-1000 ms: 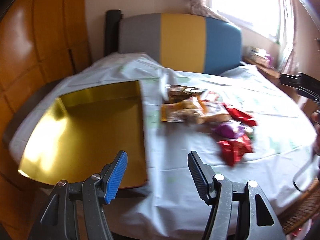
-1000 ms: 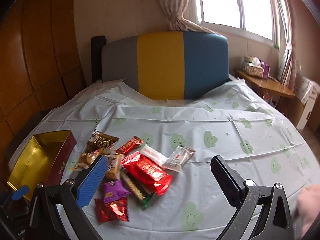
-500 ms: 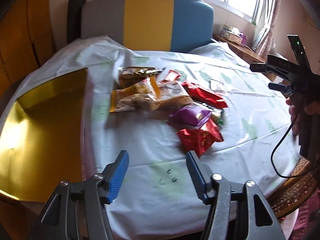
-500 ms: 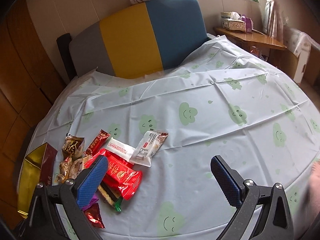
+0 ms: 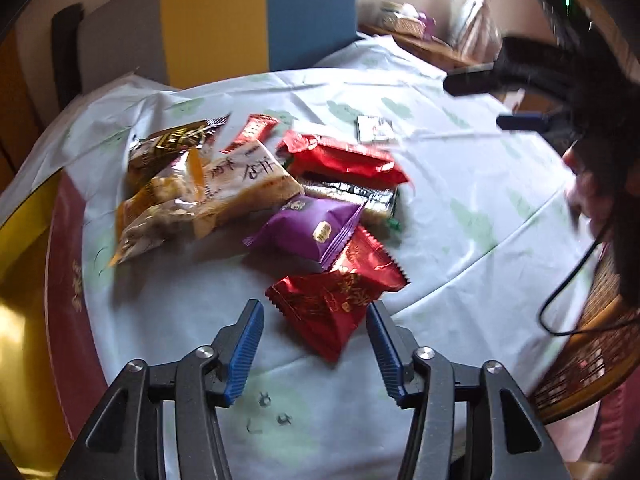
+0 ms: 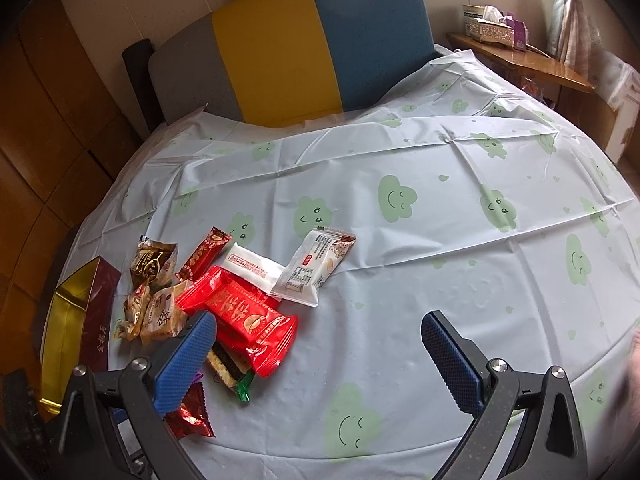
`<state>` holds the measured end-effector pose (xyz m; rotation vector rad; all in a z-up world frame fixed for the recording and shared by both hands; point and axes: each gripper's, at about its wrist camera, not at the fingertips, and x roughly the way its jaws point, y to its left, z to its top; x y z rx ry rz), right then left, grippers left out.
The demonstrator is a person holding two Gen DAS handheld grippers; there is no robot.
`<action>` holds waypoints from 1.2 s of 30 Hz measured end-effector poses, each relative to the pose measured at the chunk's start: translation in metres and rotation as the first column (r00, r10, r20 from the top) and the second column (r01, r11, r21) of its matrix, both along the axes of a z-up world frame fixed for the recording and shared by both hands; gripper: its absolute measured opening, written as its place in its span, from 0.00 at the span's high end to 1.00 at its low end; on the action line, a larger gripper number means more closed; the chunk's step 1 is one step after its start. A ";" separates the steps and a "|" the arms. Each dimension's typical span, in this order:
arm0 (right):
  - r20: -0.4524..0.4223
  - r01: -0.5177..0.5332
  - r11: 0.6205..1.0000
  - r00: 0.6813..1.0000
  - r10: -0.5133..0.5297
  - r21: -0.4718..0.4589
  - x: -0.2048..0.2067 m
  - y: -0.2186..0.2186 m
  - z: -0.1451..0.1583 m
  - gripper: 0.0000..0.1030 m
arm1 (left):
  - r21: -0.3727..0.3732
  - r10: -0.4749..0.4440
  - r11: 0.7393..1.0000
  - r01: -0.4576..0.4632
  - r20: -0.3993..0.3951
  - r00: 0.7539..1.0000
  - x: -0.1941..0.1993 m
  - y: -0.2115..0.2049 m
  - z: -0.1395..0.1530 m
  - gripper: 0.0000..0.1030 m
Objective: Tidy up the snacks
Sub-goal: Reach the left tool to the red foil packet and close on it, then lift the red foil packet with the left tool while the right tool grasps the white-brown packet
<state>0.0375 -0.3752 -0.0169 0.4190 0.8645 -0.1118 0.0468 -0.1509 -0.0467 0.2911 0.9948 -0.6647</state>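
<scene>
A pile of snack packets lies on the table's left part. Nearest my left gripper (image 5: 314,322) is a dark red foil packet (image 5: 336,300), just ahead of its open, empty fingers. Behind it lie a purple packet (image 5: 308,228), a long bright red packet (image 5: 344,160), tan biscuit bags (image 5: 208,196) and a brown-gold packet (image 5: 176,144). In the right wrist view the long red packet (image 6: 244,316) and two white packets (image 6: 316,264) show. My right gripper (image 6: 316,344) is open and empty above the table, right of the pile. A gold-lined maroon box (image 6: 76,320) stands left of the pile.
The round table has a pale cloth (image 6: 440,200) with green cloud faces. A grey, yellow and blue chair back (image 6: 280,44) stands behind it. A wooden side shelf (image 6: 520,60) with a tissue box is at the back right. A wicker chair (image 5: 592,352) is at the right.
My left gripper has swung right from the gold box and moved in close to the dark red packet. My right gripper has risen and tilted down over the table. Both stayed open.
</scene>
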 end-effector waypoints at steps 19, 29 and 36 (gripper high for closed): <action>-0.035 -0.001 1.000 0.999 0.001 -0.005 0.004 -0.001 -0.005 0.00 | 0.159 -0.235 0.963 0.218 0.096 0.967 0.017 -0.042 -0.001 0.35; -0.043 0.024 1.000 0.999 -0.024 -0.010 0.006 -0.007 -0.008 0.00 | 0.029 -0.144 0.989 0.144 -0.009 0.990 0.020 -0.034 -0.016 0.65; -0.049 -0.005 0.999 0.999 0.002 -0.045 0.008 0.001 -0.009 0.03 | -0.035 -0.070 0.997 0.070 0.008 0.998 -0.006 -0.003 -0.013 0.70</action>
